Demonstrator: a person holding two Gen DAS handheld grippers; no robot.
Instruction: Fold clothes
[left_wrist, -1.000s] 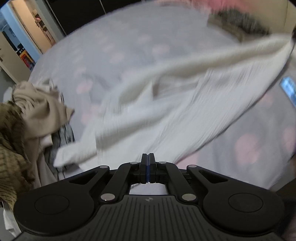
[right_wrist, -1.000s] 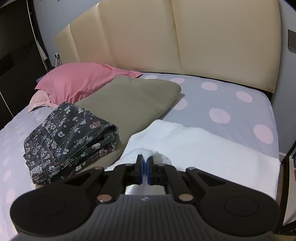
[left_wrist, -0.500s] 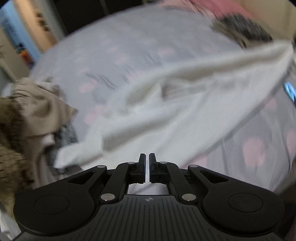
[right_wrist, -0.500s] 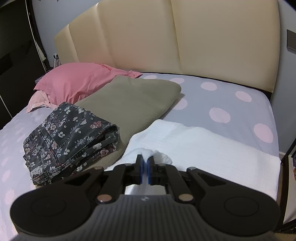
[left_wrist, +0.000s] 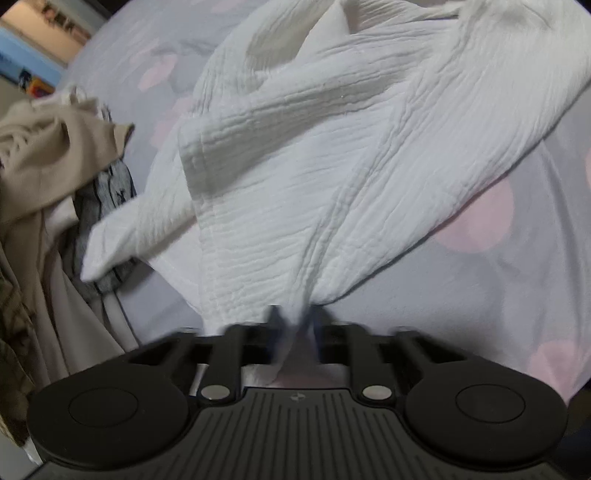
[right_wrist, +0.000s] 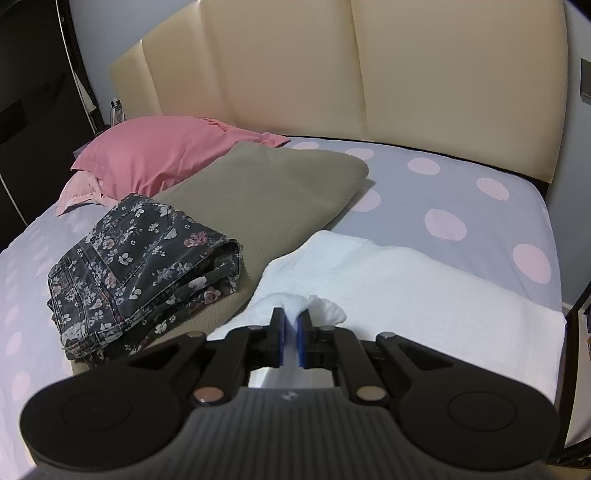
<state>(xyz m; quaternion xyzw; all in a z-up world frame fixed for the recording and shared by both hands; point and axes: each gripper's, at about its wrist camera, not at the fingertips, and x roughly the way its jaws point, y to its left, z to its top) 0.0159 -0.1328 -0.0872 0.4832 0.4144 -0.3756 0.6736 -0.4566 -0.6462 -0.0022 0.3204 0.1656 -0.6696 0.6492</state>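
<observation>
A white crinkled garment (left_wrist: 332, 166) lies rumpled across the dotted bedsheet (left_wrist: 480, 295) in the left wrist view. One of its edges runs down between the fingers of my left gripper (left_wrist: 293, 321), which stands open and blurred by motion. In the right wrist view the same white garment (right_wrist: 406, 295) lies flat near the bed's right edge. A bunched corner of it is pinched between the blue pads of my right gripper (right_wrist: 291, 325), which is shut on it.
Folded floral jeans (right_wrist: 140, 266) rest on a folded olive blanket (right_wrist: 280, 199), with a pink pillow (right_wrist: 162, 151) behind and a cream headboard (right_wrist: 369, 74) beyond. A heap of unfolded beige clothes (left_wrist: 48, 155) and a grey garment (left_wrist: 103, 206) lies left of the white one.
My left gripper's fingers have parted from shut to open and it has moved in close over the white garment. The right gripper has barely moved and still holds its corner.
</observation>
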